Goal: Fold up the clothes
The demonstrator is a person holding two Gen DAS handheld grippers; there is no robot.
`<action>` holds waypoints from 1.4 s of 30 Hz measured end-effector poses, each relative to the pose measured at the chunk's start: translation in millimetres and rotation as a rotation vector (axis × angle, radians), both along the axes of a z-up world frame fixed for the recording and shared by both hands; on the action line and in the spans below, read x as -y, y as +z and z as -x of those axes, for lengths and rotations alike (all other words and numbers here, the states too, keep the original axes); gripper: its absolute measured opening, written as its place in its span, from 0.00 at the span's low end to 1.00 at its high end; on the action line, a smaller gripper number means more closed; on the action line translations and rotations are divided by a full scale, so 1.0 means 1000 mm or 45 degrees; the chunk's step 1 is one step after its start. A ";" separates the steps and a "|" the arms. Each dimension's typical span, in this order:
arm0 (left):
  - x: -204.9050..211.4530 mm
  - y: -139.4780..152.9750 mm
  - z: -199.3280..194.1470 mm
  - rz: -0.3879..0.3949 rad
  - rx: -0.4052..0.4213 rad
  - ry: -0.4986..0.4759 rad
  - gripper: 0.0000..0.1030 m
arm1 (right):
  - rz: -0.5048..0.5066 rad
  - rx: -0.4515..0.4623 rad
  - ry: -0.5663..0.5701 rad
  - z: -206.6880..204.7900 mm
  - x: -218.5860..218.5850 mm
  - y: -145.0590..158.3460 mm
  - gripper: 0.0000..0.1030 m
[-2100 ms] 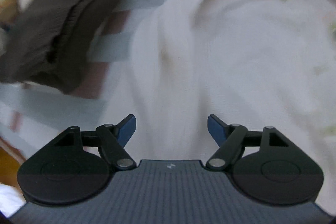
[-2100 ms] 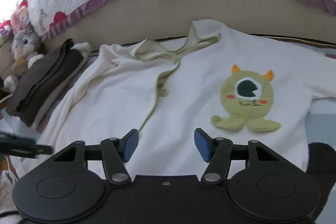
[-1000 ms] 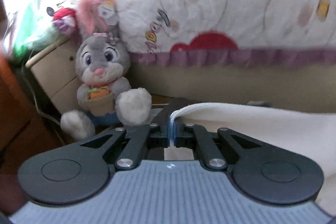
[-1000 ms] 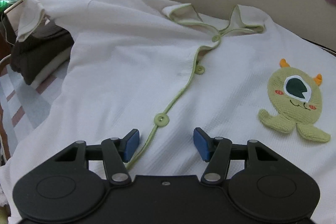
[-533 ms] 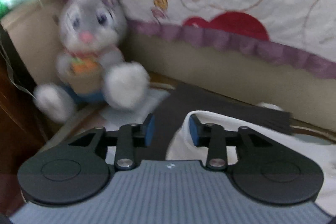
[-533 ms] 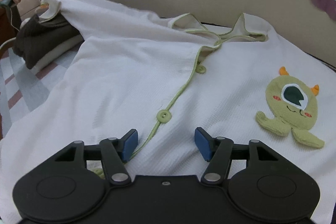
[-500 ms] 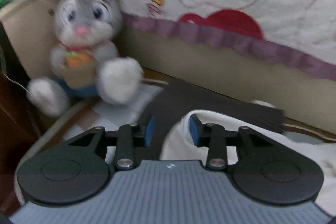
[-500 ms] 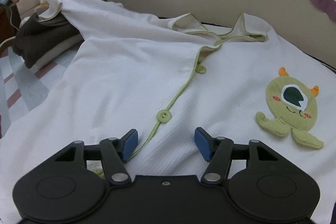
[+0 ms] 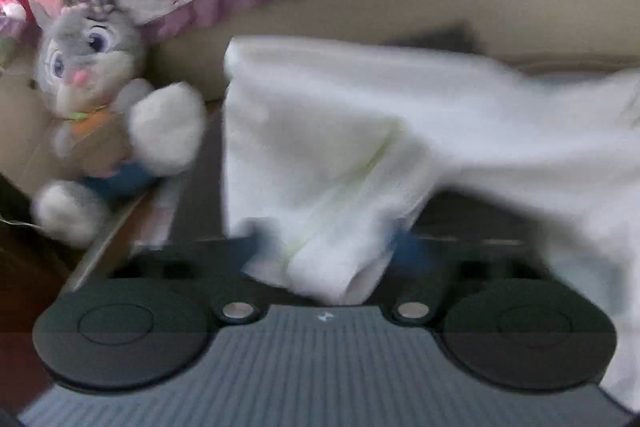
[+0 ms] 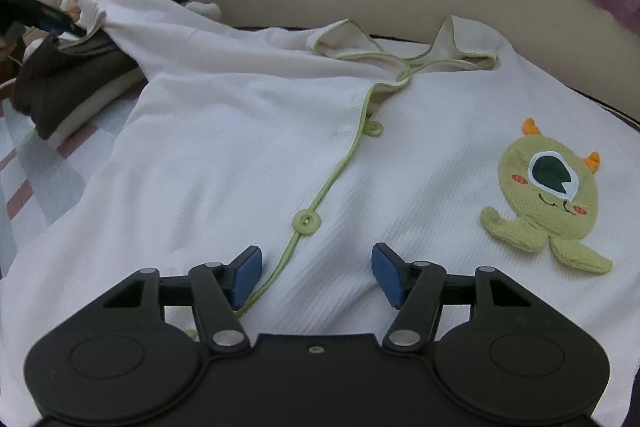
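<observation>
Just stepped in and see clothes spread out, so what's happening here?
A person with two handheld grippers is laying out a white waffle-knit shirt with green trim for folding. The left gripper is open, a sleeve end draped loosely between its fingers near a grey plush bunny. The right gripper hovers open over the shirt's front hem.

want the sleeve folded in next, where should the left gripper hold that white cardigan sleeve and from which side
Take the white cardigan by its sleeve cuff, coming in from the outer end, on the plush rabbit side. The cuff is the sleeve's free end, and it already lies between the open left gripper blue fingers, so closing there looks simplest. The left view is blurred, so the exact edge is uncertain.
</observation>
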State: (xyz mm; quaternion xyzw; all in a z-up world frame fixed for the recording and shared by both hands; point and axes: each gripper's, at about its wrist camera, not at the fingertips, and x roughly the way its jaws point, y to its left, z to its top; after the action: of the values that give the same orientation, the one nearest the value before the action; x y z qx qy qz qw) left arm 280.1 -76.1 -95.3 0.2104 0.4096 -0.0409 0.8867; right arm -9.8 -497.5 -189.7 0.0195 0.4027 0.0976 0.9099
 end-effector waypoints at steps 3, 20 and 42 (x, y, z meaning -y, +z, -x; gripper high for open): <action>-0.027 0.018 -0.002 0.137 0.106 0.171 0.10 | 0.010 -0.014 0.006 0.002 0.000 0.001 0.66; -0.034 0.026 0.083 0.546 0.092 0.016 0.76 | -0.067 -0.069 -0.030 0.001 0.002 0.009 0.69; 0.154 -0.062 0.214 0.478 -0.466 0.065 0.60 | -0.009 -0.256 -0.019 0.045 0.027 0.048 0.11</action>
State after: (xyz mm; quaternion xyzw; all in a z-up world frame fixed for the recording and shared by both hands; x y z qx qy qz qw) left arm 65.9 -230.1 -156.9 0.0210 0.5535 -0.1312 0.8222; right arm -54.5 -524.7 -141.9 0.0353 0.4915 0.0897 0.8655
